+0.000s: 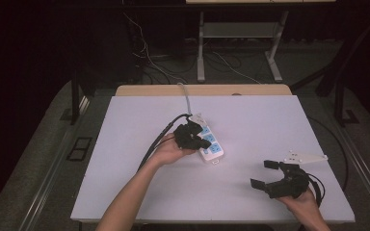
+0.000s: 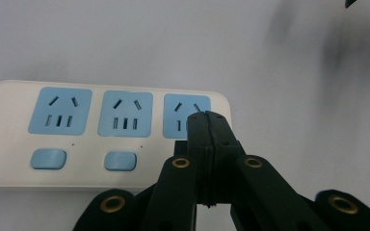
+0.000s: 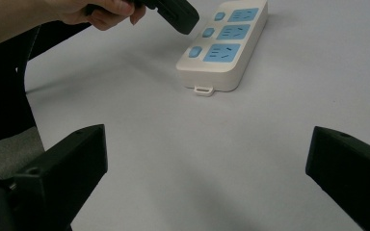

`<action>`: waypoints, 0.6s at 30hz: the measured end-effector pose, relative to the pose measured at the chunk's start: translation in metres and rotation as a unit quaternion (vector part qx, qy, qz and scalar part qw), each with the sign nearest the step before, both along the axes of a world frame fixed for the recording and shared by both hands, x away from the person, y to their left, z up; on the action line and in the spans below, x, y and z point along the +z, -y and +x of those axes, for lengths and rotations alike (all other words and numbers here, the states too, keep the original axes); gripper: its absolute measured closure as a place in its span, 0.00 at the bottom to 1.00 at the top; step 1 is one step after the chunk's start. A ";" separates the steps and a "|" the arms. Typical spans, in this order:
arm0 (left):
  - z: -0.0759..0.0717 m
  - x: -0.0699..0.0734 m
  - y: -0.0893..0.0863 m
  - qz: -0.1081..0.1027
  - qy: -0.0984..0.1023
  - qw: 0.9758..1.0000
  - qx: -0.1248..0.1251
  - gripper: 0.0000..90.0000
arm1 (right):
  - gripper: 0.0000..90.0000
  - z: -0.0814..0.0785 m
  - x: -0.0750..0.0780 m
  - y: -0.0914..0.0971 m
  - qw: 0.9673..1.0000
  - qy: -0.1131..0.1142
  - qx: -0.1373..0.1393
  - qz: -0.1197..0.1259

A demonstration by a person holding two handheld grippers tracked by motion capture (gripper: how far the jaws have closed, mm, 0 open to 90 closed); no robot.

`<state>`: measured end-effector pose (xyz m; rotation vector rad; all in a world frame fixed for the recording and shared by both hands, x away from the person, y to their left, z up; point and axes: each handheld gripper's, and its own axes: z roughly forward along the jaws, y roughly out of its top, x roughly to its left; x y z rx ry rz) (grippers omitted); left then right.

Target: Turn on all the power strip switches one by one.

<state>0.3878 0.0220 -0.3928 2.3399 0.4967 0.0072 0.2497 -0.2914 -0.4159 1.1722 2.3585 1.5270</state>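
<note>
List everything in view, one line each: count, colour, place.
power strip: one, white with three blue sockets and blue switches, middle of the table, under the left gripper
strip's cord: one, pale, runs off the table's far edge
table: one, pale grey top with a wooden far edge
three-cornered plate: one, pale grey, lying by the right gripper
desk frame: one, light grey legs, on the floor beyond the table
loose cables: several, white and dark, on the floor behind
left gripper: one, black, jaws shut, tip over the end socket
right gripper: one, black, jaws open, near right corner
</note>
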 end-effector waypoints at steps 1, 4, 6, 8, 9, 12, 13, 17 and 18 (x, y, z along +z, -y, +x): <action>0.000 -0.001 0.000 0.001 0.000 1.000 0.000 0.99 | 0.01 0.000 0.000 0.000 1.000 0.000 0.000 0.000; 0.002 -0.004 0.001 0.002 -0.005 1.000 0.000 0.99 | 0.01 0.000 0.000 0.000 1.000 0.000 0.001 -0.001; 0.003 -0.007 0.001 0.000 -0.010 1.000 0.001 0.99 | 0.01 0.000 0.000 0.000 1.000 -0.001 0.001 -0.001; 0.003 -0.009 0.001 0.003 -0.010 1.000 0.002 0.99 | 0.01 0.000 0.000 0.000 1.000 -0.001 0.002 -0.001; 0.003 -0.010 0.002 0.004 -0.010 1.000 0.003 0.99 | 0.01 0.000 0.000 0.000 1.000 -0.001 0.002 -0.001; 0.004 -0.014 0.001 0.006 -0.011 1.000 0.006 0.99 | 0.01 0.000 0.000 0.000 1.000 -0.001 0.003 -0.001; 0.004 -0.015 0.001 0.007 -0.012 1.000 0.005 0.99 | 0.01 0.000 0.000 0.000 1.000 -0.001 0.003 -0.001; 0.004 -0.020 0.000 0.006 -0.017 1.000 0.006 0.99 | 0.01 0.000 0.000 -0.001 1.000 -0.001 0.004 -0.001; 0.004 -0.020 -0.001 0.006 -0.016 1.000 0.006 0.99 | 0.01 0.000 0.000 -0.001 1.000 -0.001 0.004 -0.002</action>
